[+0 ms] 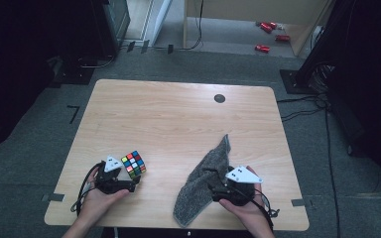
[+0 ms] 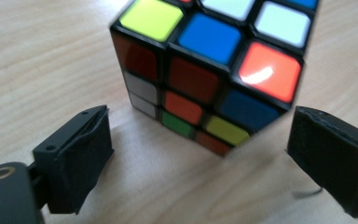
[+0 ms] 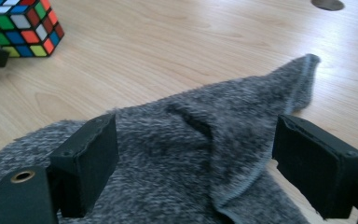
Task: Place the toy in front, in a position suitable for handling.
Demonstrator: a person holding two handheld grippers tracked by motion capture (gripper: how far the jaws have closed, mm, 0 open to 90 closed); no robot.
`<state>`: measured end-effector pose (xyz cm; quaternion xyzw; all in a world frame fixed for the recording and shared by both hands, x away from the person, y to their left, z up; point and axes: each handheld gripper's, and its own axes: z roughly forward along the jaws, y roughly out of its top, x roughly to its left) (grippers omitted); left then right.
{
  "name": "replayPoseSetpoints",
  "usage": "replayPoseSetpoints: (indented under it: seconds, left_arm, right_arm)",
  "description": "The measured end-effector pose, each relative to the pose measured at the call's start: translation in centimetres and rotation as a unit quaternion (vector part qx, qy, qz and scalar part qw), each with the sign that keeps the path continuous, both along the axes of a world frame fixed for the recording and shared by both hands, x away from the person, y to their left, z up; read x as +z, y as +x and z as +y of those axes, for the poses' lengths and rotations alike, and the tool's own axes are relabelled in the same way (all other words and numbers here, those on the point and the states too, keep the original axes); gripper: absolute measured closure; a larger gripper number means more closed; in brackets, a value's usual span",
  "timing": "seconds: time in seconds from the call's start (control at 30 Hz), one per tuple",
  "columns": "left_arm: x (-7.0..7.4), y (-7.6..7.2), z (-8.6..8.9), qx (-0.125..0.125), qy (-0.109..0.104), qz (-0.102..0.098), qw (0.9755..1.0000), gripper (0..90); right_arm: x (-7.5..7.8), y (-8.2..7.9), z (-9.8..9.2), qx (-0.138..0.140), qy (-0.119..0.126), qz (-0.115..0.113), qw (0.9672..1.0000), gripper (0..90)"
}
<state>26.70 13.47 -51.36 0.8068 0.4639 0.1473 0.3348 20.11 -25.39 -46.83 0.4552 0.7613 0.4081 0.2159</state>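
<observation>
Seen from the high view: a wooden table [image 1: 178, 114], with a puzzle cube [image 1: 133, 164] near its front left corner and a grey cloth [image 1: 206, 181] lying rumpled in a long strip toward its front right. Left gripper [image 1: 131, 184] just in front of the cube, held low in a hand [image 1: 99, 198] entering from the table's front edge, forearm angled inward. Right gripper [image 1: 217, 191] over the near part of the cloth, held in the other hand [image 1: 245, 208], grey plate on top, cable trailing toward the front edge.

From the left gripper view, closer detail: the cube [image 2: 209, 70] standing on one face, one corner edge turned toward the camera, sitting just ahead of the left gripper [image 2: 200, 154]. Jaws apart, one on each side of that corner, pads clear of the cube, nothing gripped.

From the right gripper view: the cloth [image 3: 191, 158] spread and folded beneath the right gripper [image 3: 196, 163], a stitched hem running between the jaws. Jaws wide apart, hovering over the fabric, nothing pinched. Cube [image 3: 21, 25] well off beyond the cloth, plus a dark round disc [image 3: 326, 3] at the table's far side.
</observation>
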Motion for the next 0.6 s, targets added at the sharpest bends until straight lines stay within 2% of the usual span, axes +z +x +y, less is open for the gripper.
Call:
replayPoseSetpoints:
  seconds: [0.1,0.17,0.23,0.37,0.5,0.53,0.6]
  left_arm:
    - [0.2,0.3,-0.6,-0.008,0.007,-0.004,0.9999,8.2]
    - [0.3,0.4,-0.9,-0.006,0.013,-0.013,0.9998,13.5]
    - [0.3,0.5,-1.1,-0.008,0.016,-0.015,0.9997,14.5]
    - [0.2,0.7,-1.1,-0.003,0.013,-0.020,0.9997,20.2]
    - [0.2,0.7,-1.2,-0.009,0.015,-0.030,0.9994,23.5]
    - [0.2,0.7,-1.4,-0.012,0.018,-0.033,0.9992,25.9]
    - [0.1,0.7,-1.5,-0.011,0.017,-0.034,0.9992,26.2]
  right_arm:
    - [-0.1,0.1,0.8,0.013,0.000,0.003,0.9999,15.4]
    - [-0.2,0.2,1.3,0.021,-0.002,0.004,0.9998,16.1]
    - [-0.4,0.2,1.9,0.025,-0.005,0.000,0.9997,17.8]
    - [-1.0,0.2,3.2,0.033,-0.011,-0.003,0.9994,20.2]
    - [-1.8,0.3,4.2,0.046,-0.026,0.005,0.9986,20.2]
    - [-2.5,0.4,4.9,0.052,-0.037,0.017,0.9978,20.2]
    - [-2.9,0.4,5.1,0.052,-0.045,0.022,0.9974,20.5]
